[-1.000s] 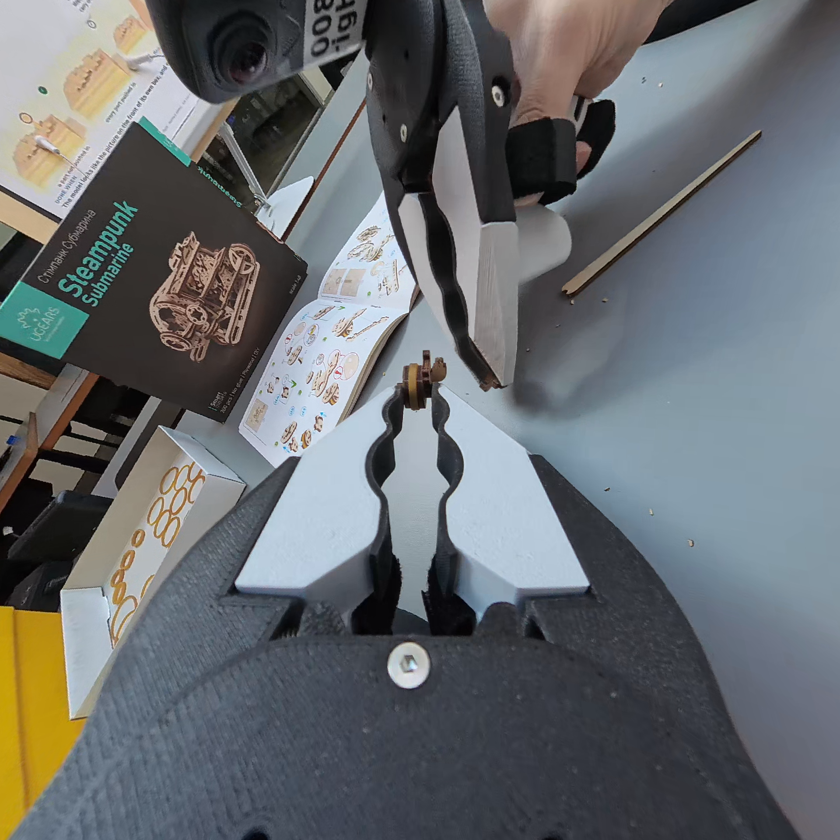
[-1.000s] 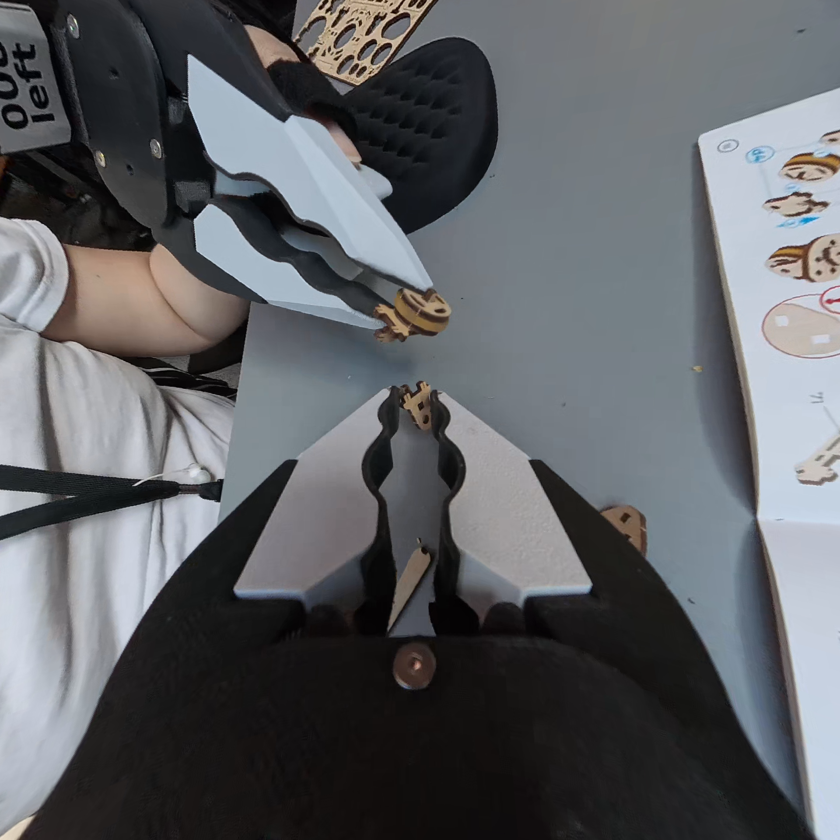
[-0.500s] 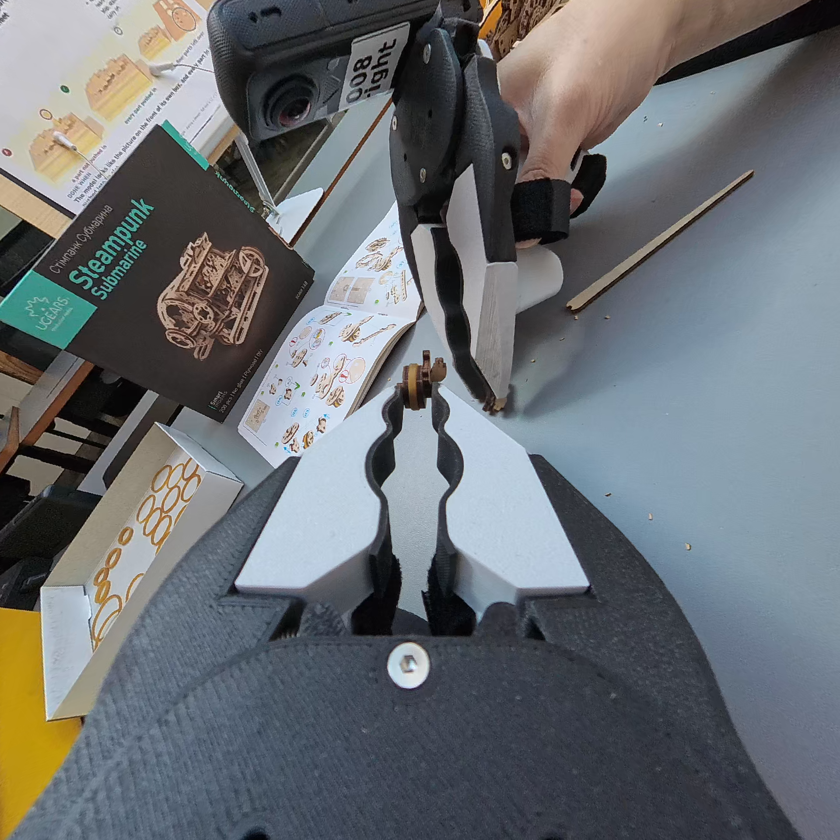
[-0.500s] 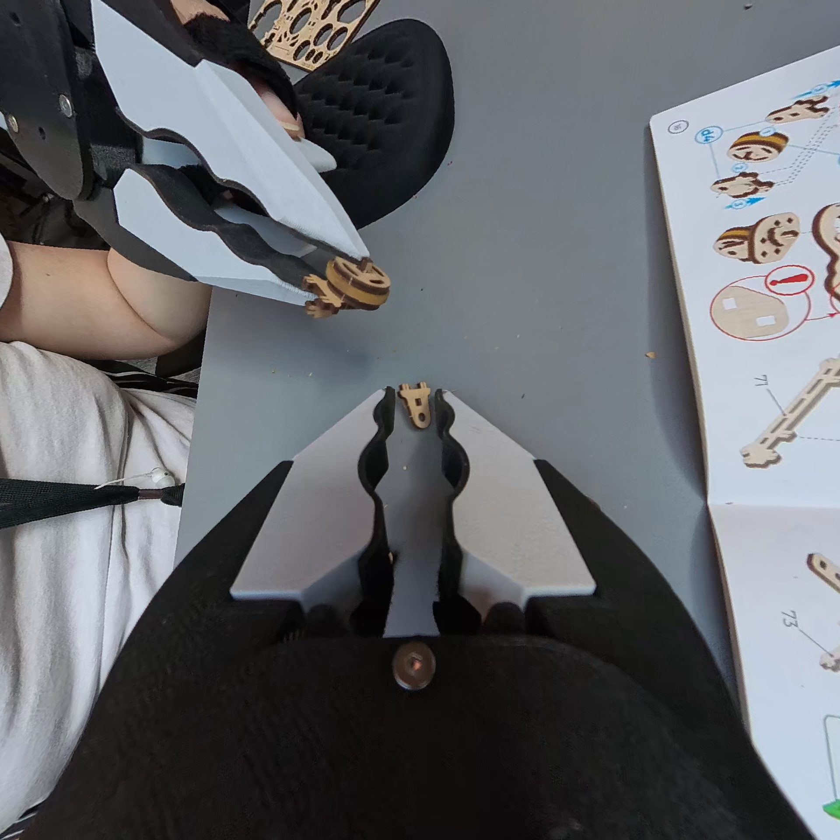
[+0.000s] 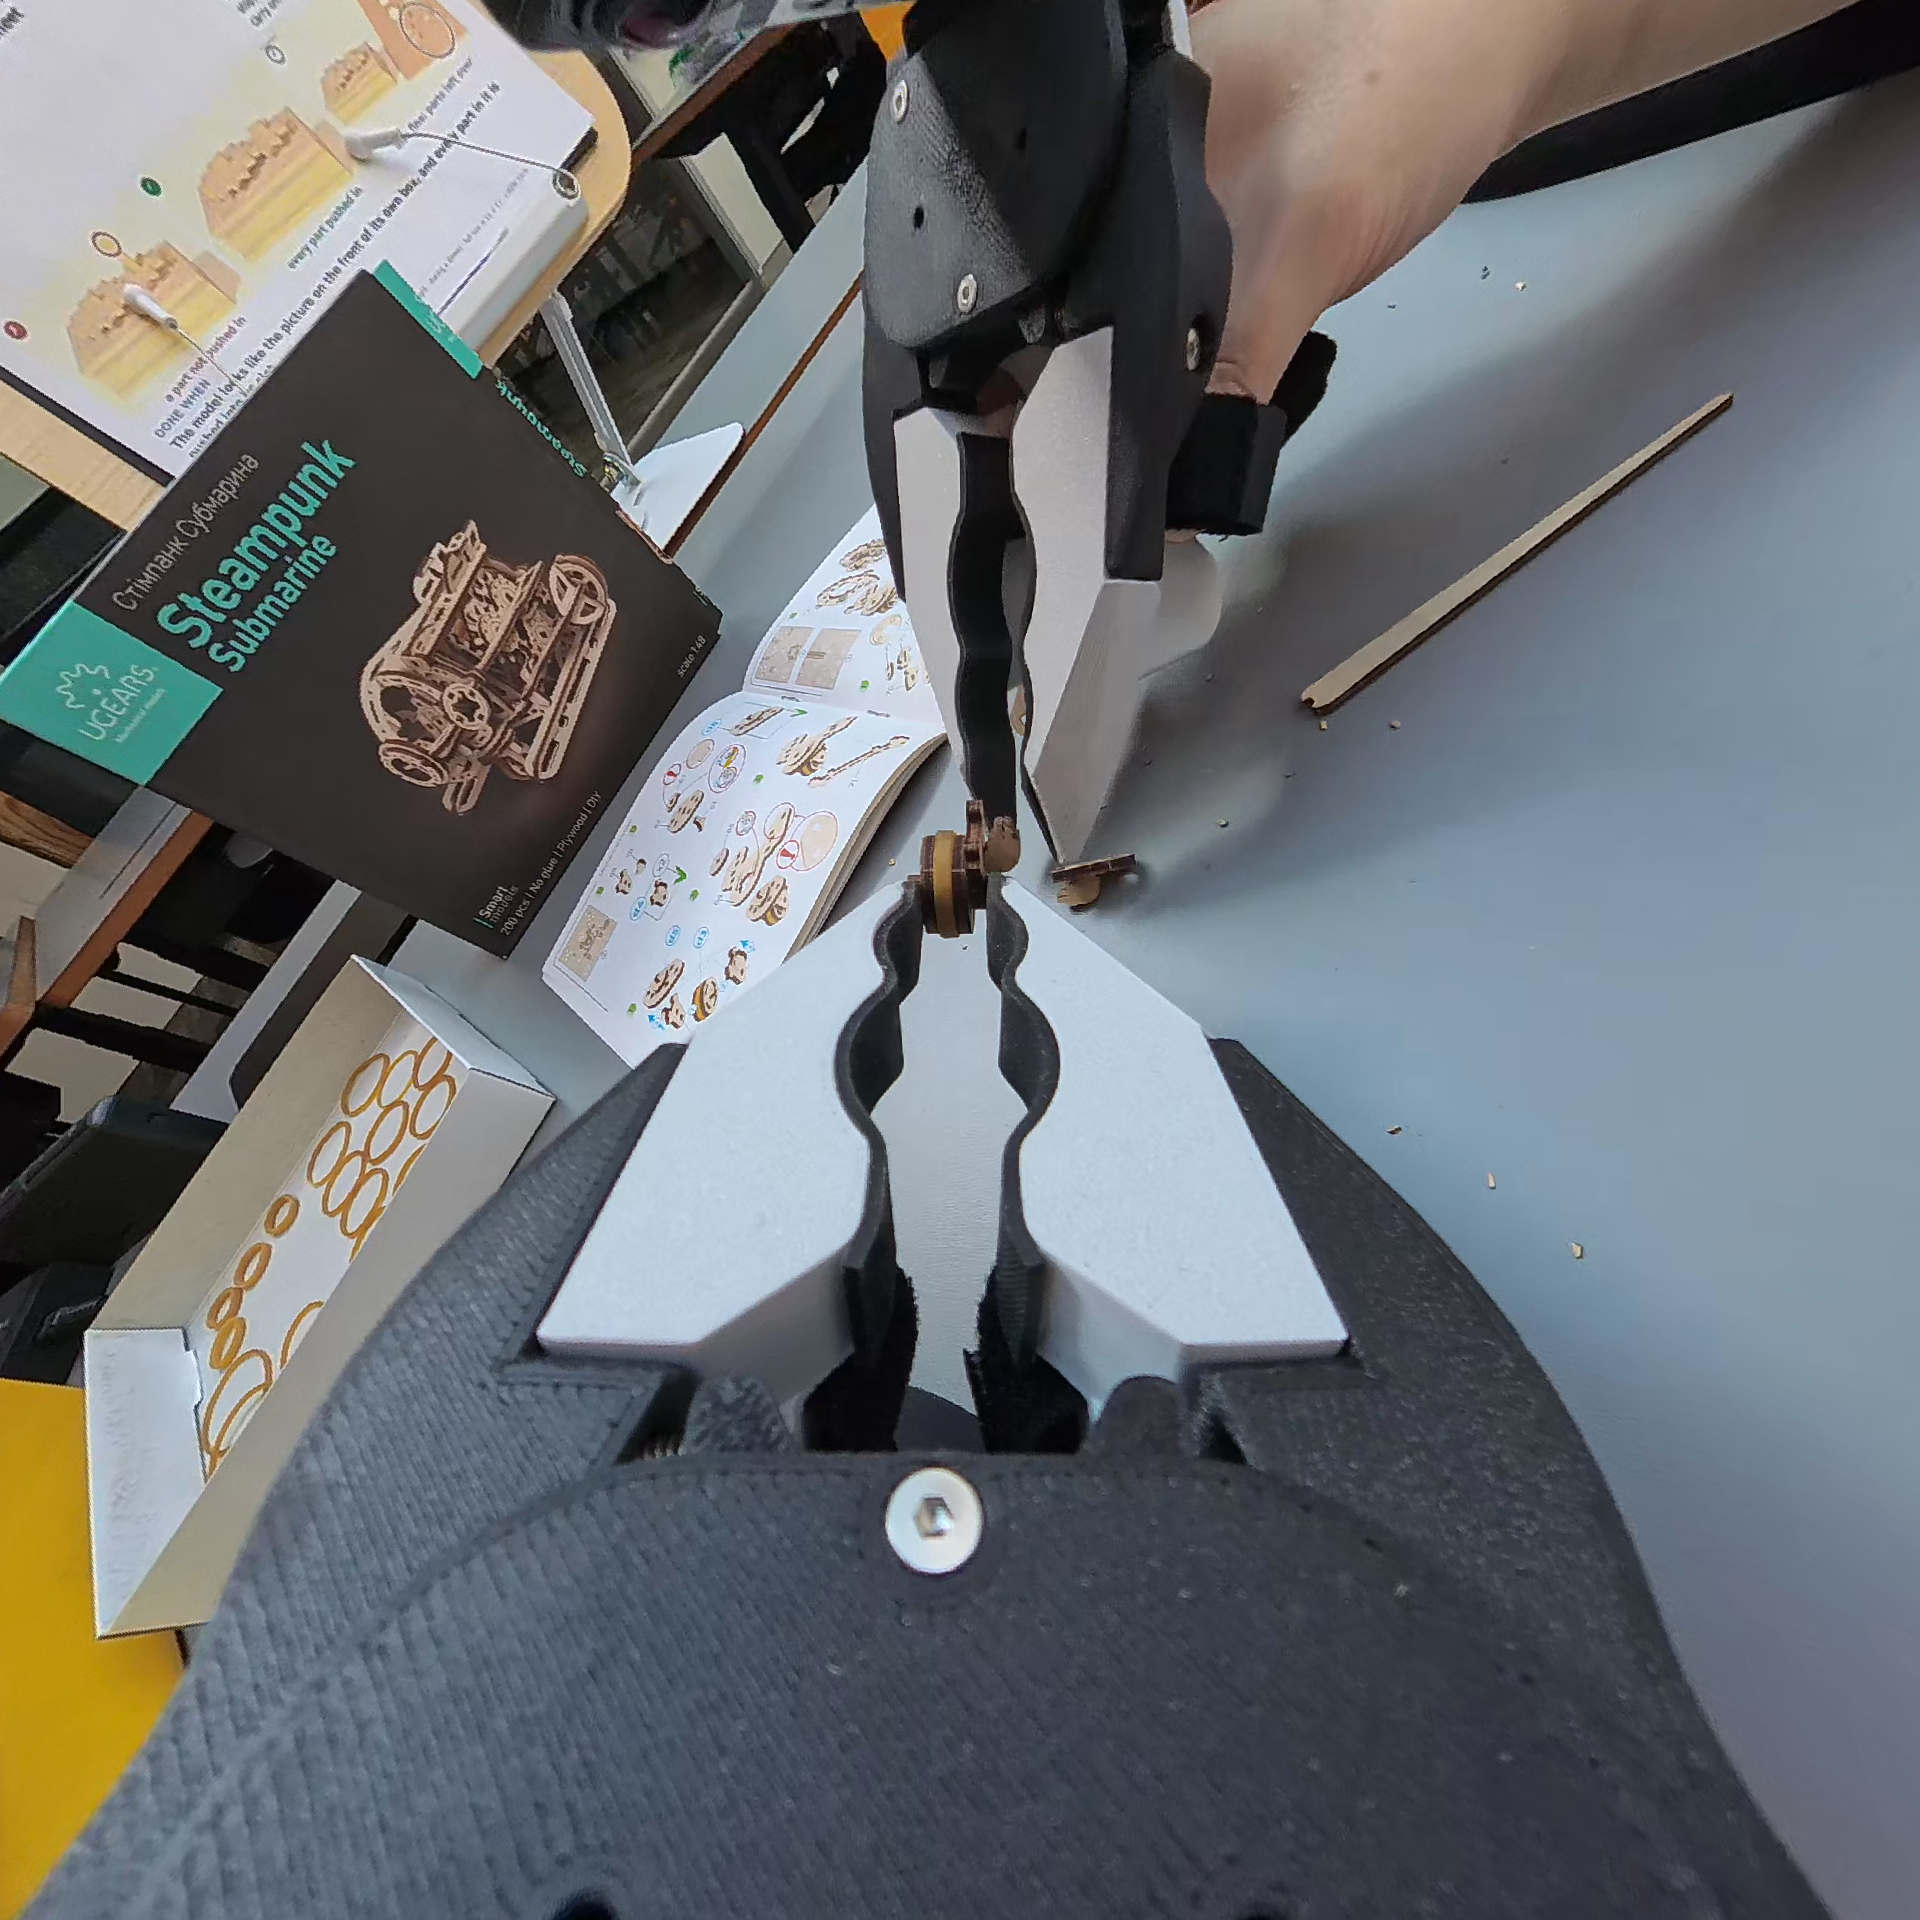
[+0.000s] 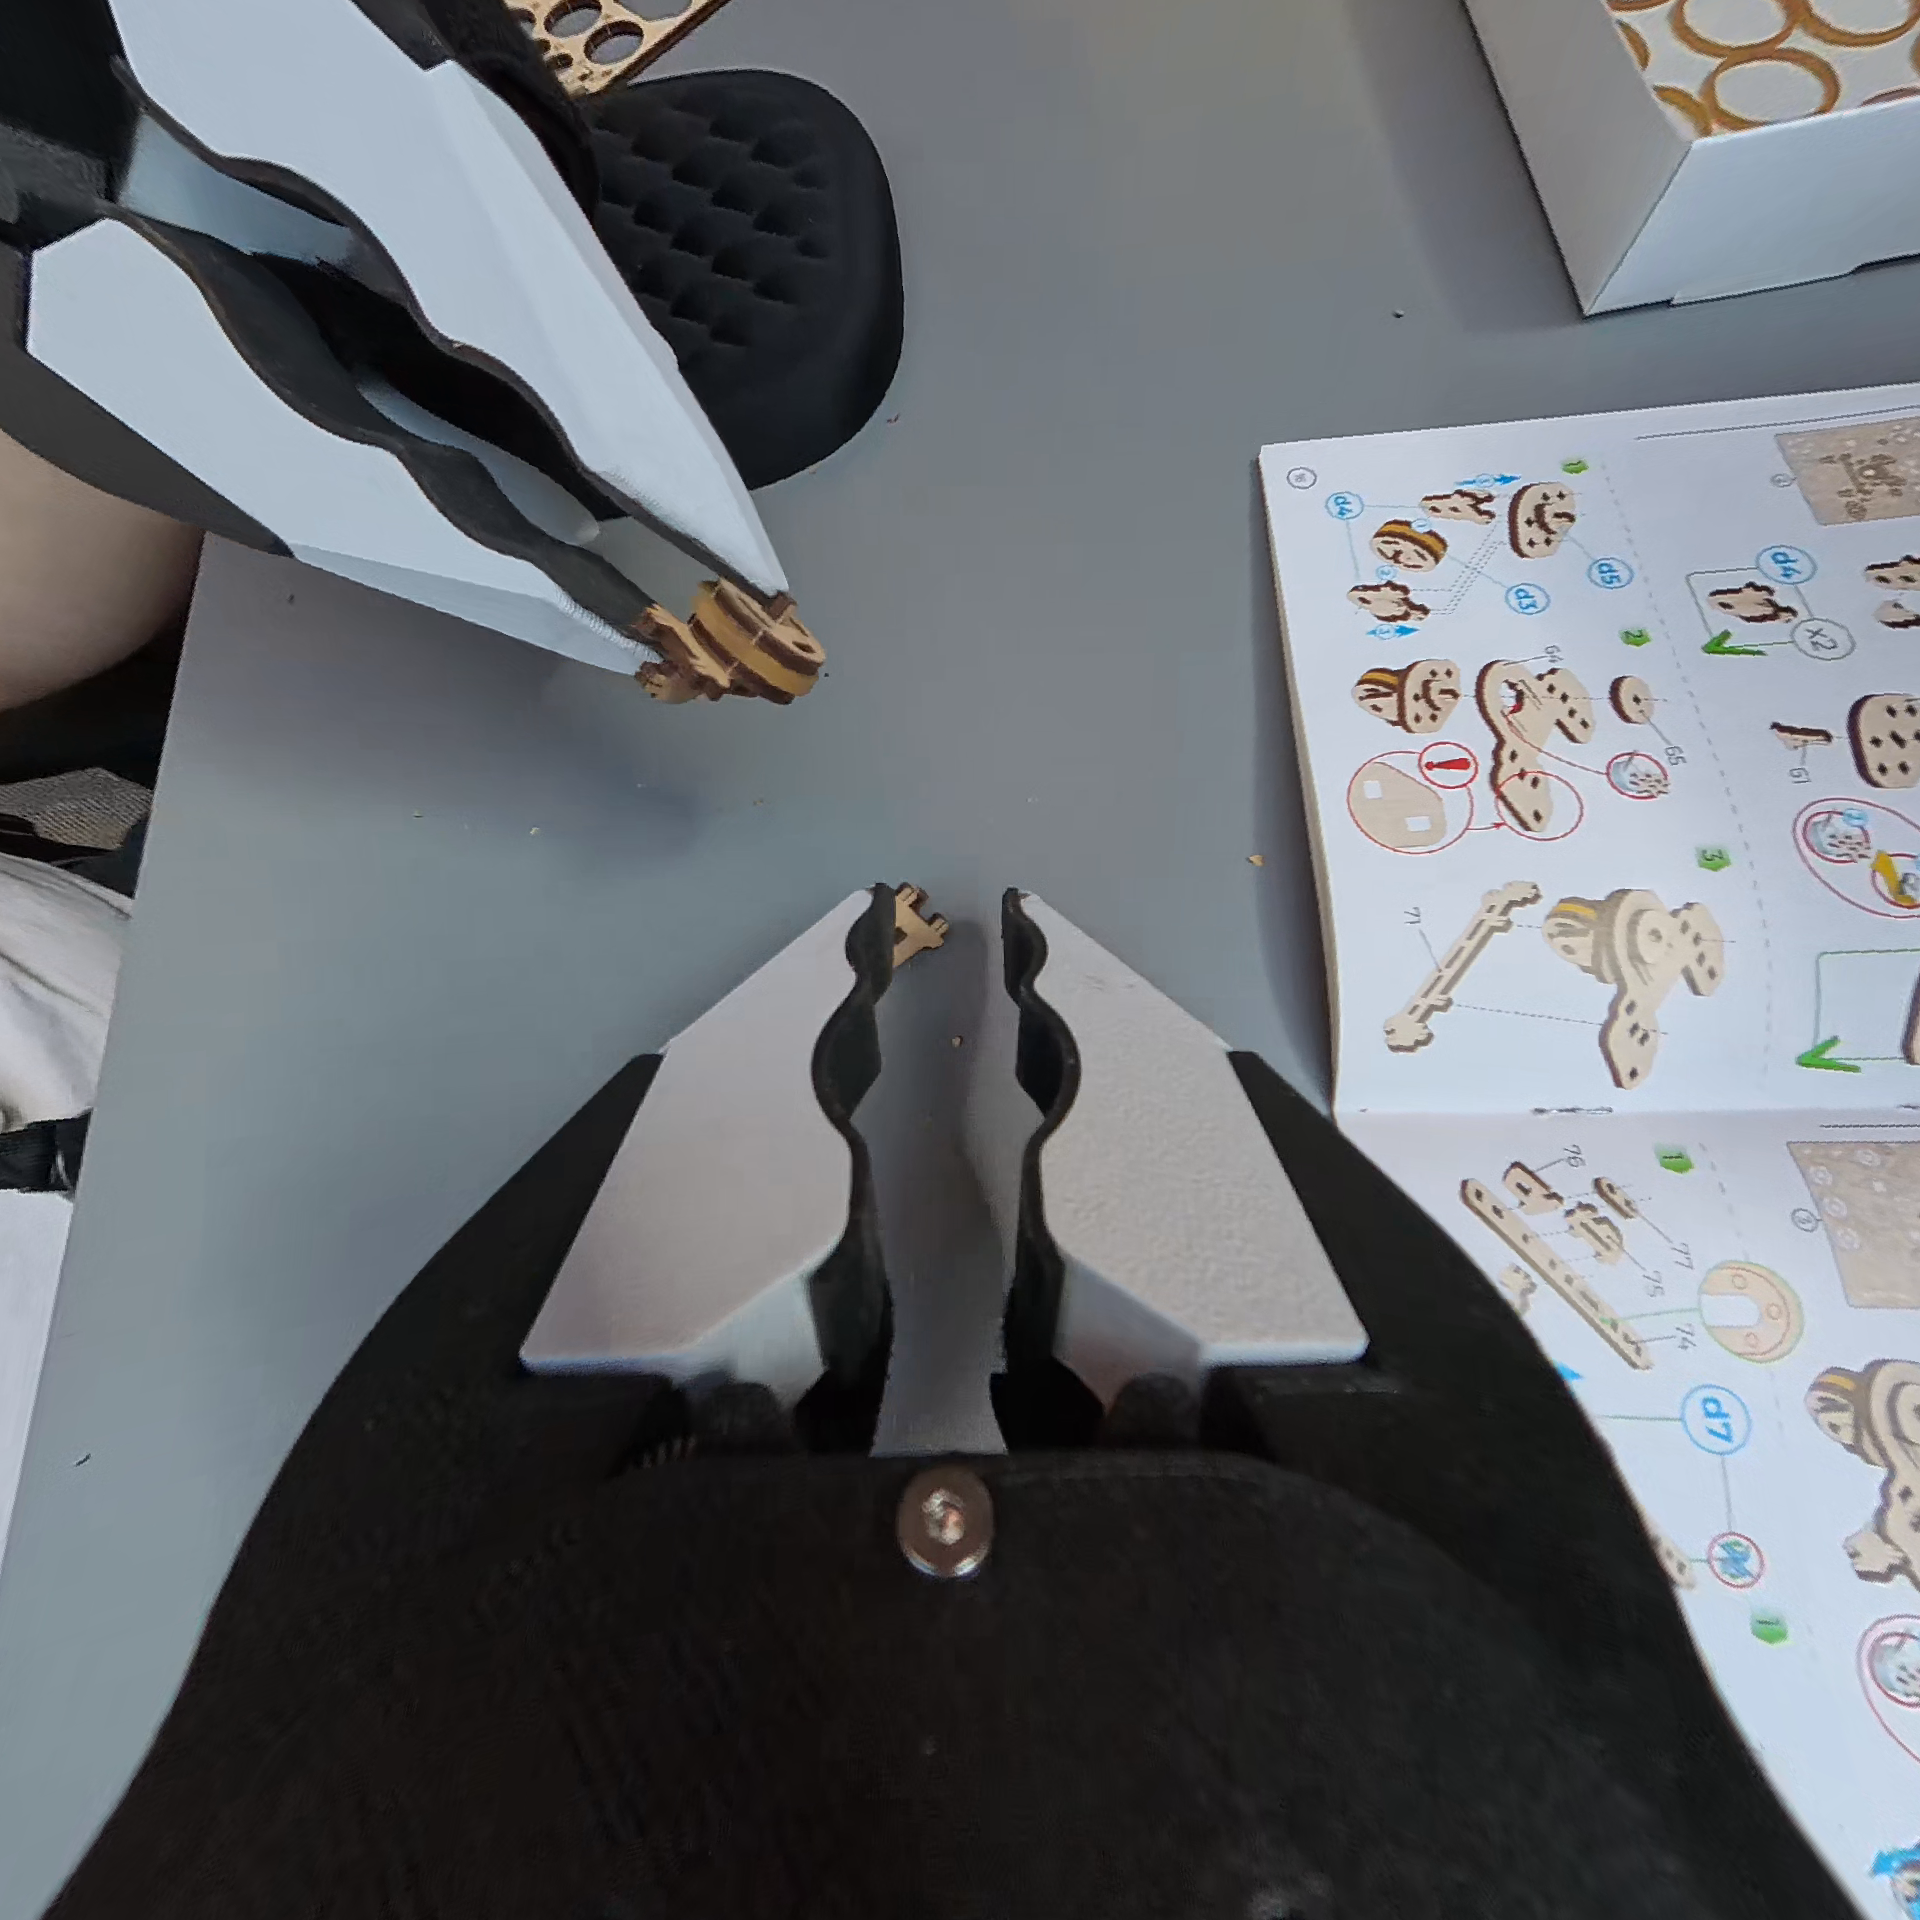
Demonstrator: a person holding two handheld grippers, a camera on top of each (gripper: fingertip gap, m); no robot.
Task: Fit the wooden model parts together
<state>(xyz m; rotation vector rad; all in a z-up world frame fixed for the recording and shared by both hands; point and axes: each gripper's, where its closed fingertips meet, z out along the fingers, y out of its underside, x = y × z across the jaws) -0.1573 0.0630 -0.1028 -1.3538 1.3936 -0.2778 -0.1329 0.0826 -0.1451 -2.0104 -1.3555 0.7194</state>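
Note:
My left gripper is shut on a small round wooden disc assembly and holds it just above the grey table. It also shows in the right wrist view, with the assembly at its tips. My right gripper is open, pointing down at the table. A small flat wooden part lies by its left fingertip, and the left wrist view shows it on the table beside the right gripper. The two grippers' tips are close together.
An open instruction booklet lies to the right. A dark model box leans behind it. A white box with wooden rings, a thin wooden strip, a black foam pad and a perforated wooden sheet lie around. Small wood crumbs dot the table. The tips of one gripper are about 6 cm away from the tips of the other.
My right gripper has swung down to the table and opened, and the small flat part now rests on the table. My left gripper still holds the disc assembly.

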